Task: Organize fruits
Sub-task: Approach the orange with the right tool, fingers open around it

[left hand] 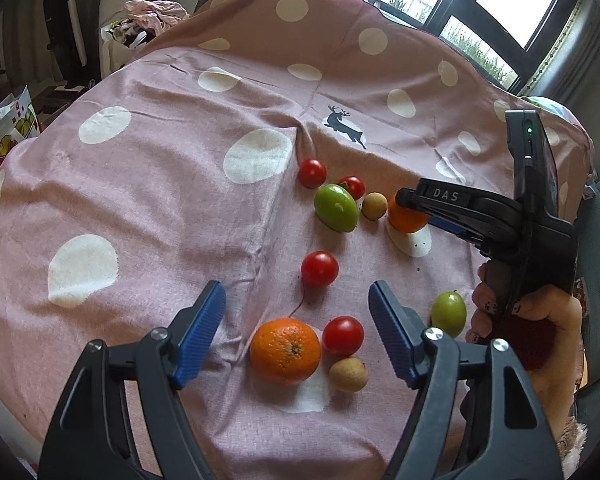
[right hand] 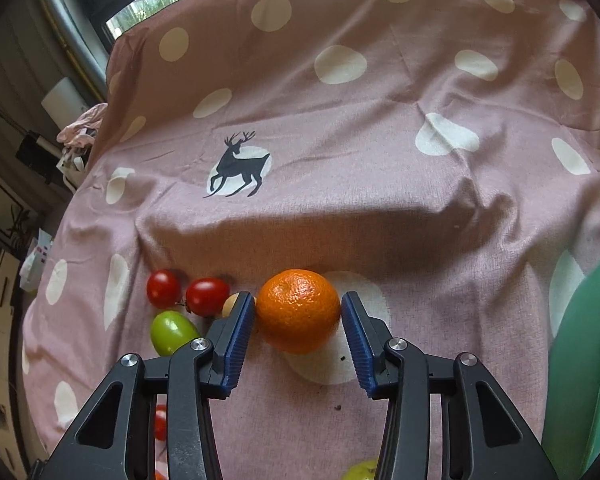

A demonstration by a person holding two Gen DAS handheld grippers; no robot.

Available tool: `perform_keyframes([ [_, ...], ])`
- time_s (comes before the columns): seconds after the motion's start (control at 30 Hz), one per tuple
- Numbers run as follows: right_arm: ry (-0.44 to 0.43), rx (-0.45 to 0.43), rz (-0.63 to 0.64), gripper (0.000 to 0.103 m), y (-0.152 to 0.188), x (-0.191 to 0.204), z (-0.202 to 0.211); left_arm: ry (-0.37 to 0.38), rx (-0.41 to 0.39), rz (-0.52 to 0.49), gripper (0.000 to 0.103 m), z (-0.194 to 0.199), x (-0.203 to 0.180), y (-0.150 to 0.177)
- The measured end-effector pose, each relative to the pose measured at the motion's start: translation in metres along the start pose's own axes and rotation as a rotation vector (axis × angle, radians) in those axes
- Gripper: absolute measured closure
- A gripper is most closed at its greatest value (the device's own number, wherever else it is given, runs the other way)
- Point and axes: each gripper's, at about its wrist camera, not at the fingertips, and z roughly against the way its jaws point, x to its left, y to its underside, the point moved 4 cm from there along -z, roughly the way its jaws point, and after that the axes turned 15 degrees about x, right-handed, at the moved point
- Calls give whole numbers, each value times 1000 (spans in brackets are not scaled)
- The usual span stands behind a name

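- On a pink cloth [left hand: 148, 208] with white dots and a dark deer print [right hand: 240, 168], loose fruit lies in two small groups.
- Far group, seen from the left wrist: two cherry tomatoes [left hand: 312, 173], a green fruit [left hand: 335, 208] and a small tan fruit [left hand: 374, 206] close together, with an orange [right hand: 298, 310] just to their right.
- Near group: a second orange [left hand: 285, 351], a red tomato [left hand: 343, 335] touching it or nearly so, and a tan fruit [left hand: 348, 374] just below that tomato.
- One more tomato [left hand: 319, 268] lies alone between the two groups; another green fruit [left hand: 449, 313] sits to the right, beside the person's hand [left hand: 540, 332].
- Right gripper [right hand: 298, 330]: its blue pads stand on either side of the far orange, the left pad at its skin and the right pad a sliver away or just touching; I cannot tell whether they are pressing on it. The orange rests on the cloth, partly over a white dot.
- Left gripper [left hand: 298, 320]: jaws set fairly wide, nothing between the pads, hanging over the near group, with the near orange and tomato below the gap.
- At the right edge of the right wrist view, part of a green container [right hand: 588, 340] shows.
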Motion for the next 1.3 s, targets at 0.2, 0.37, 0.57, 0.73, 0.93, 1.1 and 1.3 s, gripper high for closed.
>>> perform_keyframes([
  [0.2, -47, -1, -2, 58, 9, 0, 9, -2, -1, 19, 30, 1, 5, -1],
  [0.37, -122, 7, 5, 58, 40, 0, 36, 5, 2, 52, 30, 2, 15, -4],
  [0.57, -152, 110, 51, 58, 96, 9, 37, 7, 16, 76, 30, 1, 20, -4],
  [0.73, -146, 176, 77, 58, 119, 10, 29, 2, 25, 55, 30, -1, 16, -2],
  [0.93, -95, 109, -19, 58, 119, -21, 42, -2, 36, 23, 30, -6, 6, -1],
  [1.1, -7, 91, -75, 58, 121, -47, 51, 18, 53, -21, 30, -9, -9, 4],
  [1.3, 13, 59, -121, 58, 121, -62, 61, 34, 54, -95, 30, -14, -33, 10],
])
